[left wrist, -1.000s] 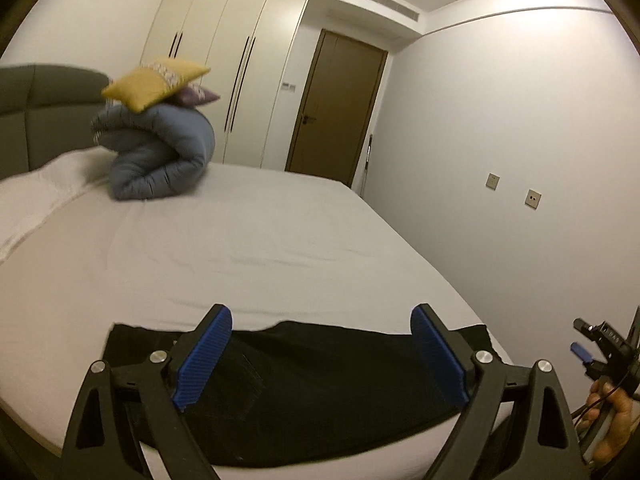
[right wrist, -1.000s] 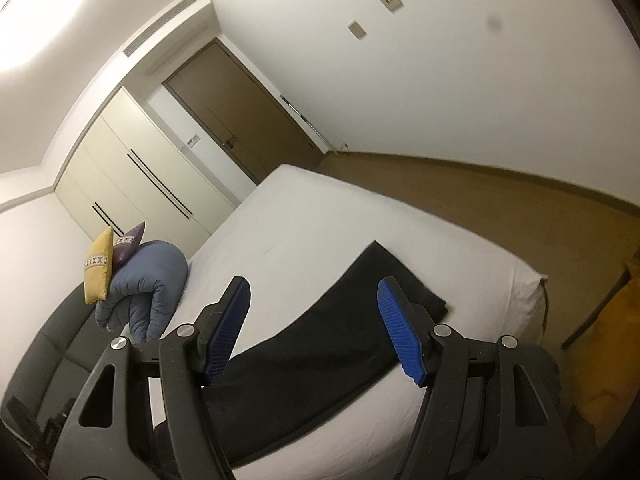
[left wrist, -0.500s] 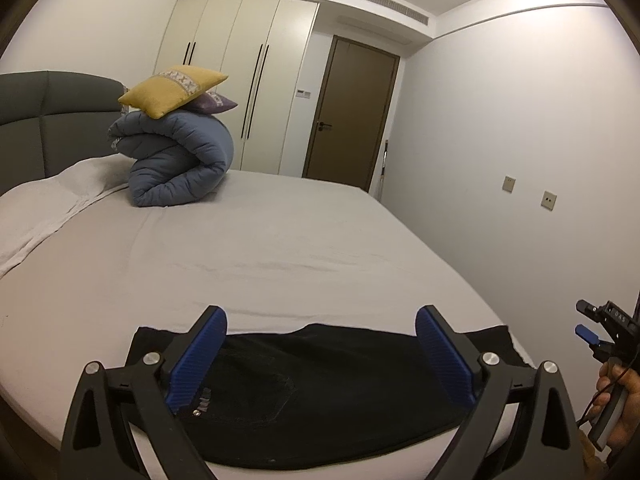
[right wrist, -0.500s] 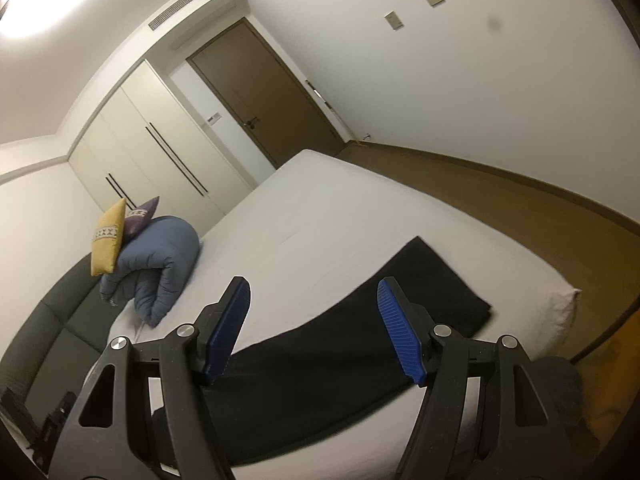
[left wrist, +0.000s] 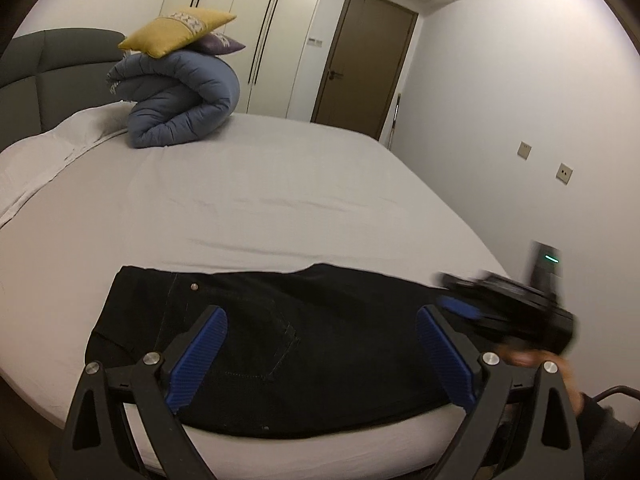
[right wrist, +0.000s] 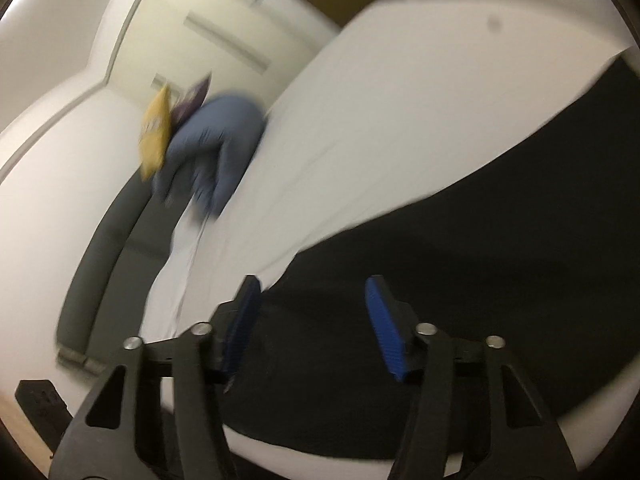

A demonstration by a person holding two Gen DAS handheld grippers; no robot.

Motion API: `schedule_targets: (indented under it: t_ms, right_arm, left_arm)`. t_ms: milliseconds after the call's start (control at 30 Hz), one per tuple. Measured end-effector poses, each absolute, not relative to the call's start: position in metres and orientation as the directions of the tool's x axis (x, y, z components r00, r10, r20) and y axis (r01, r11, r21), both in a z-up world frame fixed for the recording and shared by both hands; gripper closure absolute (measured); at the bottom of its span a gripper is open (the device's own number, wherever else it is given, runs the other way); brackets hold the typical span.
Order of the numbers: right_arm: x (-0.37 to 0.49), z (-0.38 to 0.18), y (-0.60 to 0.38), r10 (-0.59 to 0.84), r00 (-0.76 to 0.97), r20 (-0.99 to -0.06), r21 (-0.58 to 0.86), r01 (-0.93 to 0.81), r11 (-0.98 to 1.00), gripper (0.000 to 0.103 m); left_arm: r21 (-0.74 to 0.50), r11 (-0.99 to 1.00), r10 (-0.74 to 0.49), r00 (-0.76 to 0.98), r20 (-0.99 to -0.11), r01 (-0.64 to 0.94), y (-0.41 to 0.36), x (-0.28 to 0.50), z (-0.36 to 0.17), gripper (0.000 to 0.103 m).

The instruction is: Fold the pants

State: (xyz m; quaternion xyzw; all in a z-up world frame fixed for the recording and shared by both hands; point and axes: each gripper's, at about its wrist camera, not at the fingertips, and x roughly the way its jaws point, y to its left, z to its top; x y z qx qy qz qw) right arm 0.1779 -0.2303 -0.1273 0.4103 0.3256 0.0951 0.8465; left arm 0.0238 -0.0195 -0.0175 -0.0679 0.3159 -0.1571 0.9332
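Observation:
Black pants [left wrist: 280, 340] lie flat and lengthwise along the near edge of the white bed [left wrist: 260, 200], waist with its button to the left. My left gripper [left wrist: 320, 356] hovers open just above the seat of the pants, nothing between its blue pads. My right gripper [left wrist: 460, 308], blurred and held by a hand [left wrist: 520, 356], comes in over the leg end at the right. In the blurred right wrist view the right gripper [right wrist: 312, 328] is low over the pants [right wrist: 440, 280]. Its jaws are closing with a gap still between the pads, and no cloth is pinched.
A rolled blue duvet [left wrist: 180, 100] with a yellow cushion [left wrist: 176, 30] and a purple one lies by the grey headboard [left wrist: 48, 76]. Wardrobe doors and a brown door [left wrist: 360, 60] stand behind. A dark device with a green light [left wrist: 546, 264] stands past the bed's right edge.
The left gripper has sunk closer to the pants. The right gripper has swung quickly down and across onto the pants, entering the left wrist view, and its jaws have narrowed.

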Motion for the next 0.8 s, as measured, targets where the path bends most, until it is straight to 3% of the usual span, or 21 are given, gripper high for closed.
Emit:
schedule_targets:
  t_ms: [200, 400, 667, 800]
  right_arm:
    - [0.268, -0.16, -0.15, 0.568, 0.656, -0.497, 0.789, 0.069, 0.611, 0.056]
    - [0.331, -0.199, -0.116, 0.598, 0.574, -0.559, 0.769, 0.091, 0.632, 0.057]
    - [0.357, -0.236, -0.157, 0.602, 0.56, -0.569, 0.766, 0.093, 0.636, 0.103]
    - [0.347, -0.23, -0.242, 0.338, 0.692, -0.638, 0.687, 0.314, 0.655, 0.103]
  left_arm:
    - [-0.227, 0.95, -0.31, 0.731, -0.608, 0.214, -0.011, 0.035, -0.034, 0.006]
    - [-0.224, 0.95, -0.312, 0.713, -0.628, 0.218, -0.006, 0.062, -0.055, 0.006]
    - [-0.305, 0.931, -0.361, 0.634, -0.684, 0.202, -0.006, 0.128, -0.125, 0.015]
    - [-0.304, 0.933, -0.358, 0.597, -0.718, 0.194, -0.007, 0.139, -0.149, 0.015]
